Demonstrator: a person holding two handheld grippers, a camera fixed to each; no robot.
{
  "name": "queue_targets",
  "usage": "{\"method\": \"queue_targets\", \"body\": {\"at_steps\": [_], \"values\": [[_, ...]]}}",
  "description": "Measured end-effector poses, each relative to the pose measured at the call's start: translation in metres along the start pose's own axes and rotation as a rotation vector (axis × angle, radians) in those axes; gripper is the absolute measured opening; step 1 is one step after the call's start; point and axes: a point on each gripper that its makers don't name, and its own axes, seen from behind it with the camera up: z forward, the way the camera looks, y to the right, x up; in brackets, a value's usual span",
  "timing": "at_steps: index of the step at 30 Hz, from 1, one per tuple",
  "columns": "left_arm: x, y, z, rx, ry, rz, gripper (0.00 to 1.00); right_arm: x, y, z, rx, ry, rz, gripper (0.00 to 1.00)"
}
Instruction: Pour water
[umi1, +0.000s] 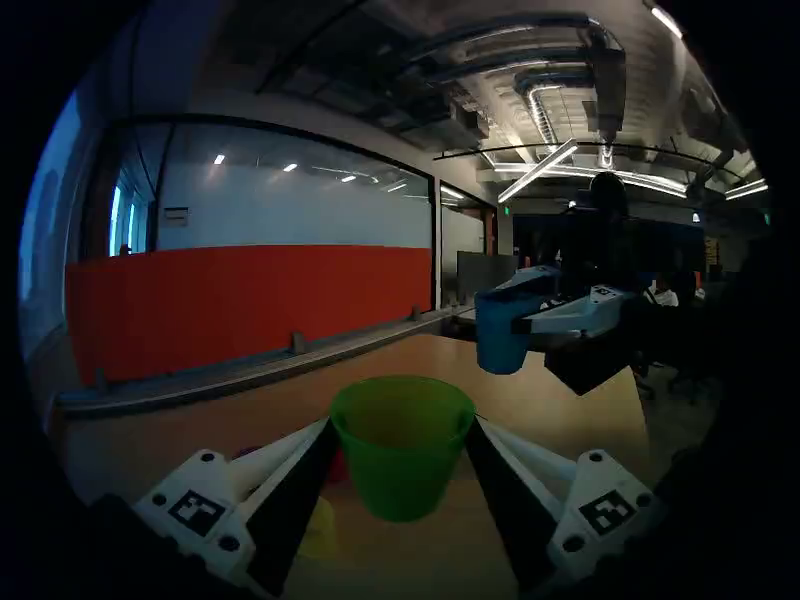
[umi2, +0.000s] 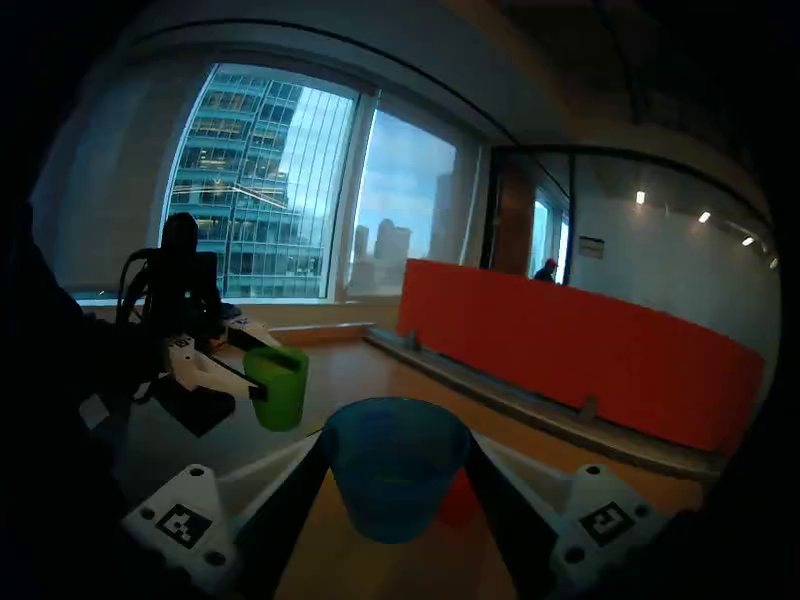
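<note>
Green cup, upright, pinched between the fingers of the left gripper, over a wooden table. Blue cup, upright, pinched between the fingers of the right gripper, ahead and right of the left fingers.

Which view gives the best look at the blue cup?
The right gripper view: the blue cup sits close and upright between the right gripper's fingers, its open mouth visible. The left gripper view shows it smaller and farther off, side-on, beyond the green cup.
</note>
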Motion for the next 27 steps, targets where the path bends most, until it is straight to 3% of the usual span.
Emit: {"method": "queue_targets", "body": {"at_steps": [27], "values": [[0.005, 0.007, -0.001, -0.011, 0.002, 0.002, 0.87, 0.057, -0.007, 0.045, 0.059, 0.025, -0.235, 0.92]]}}
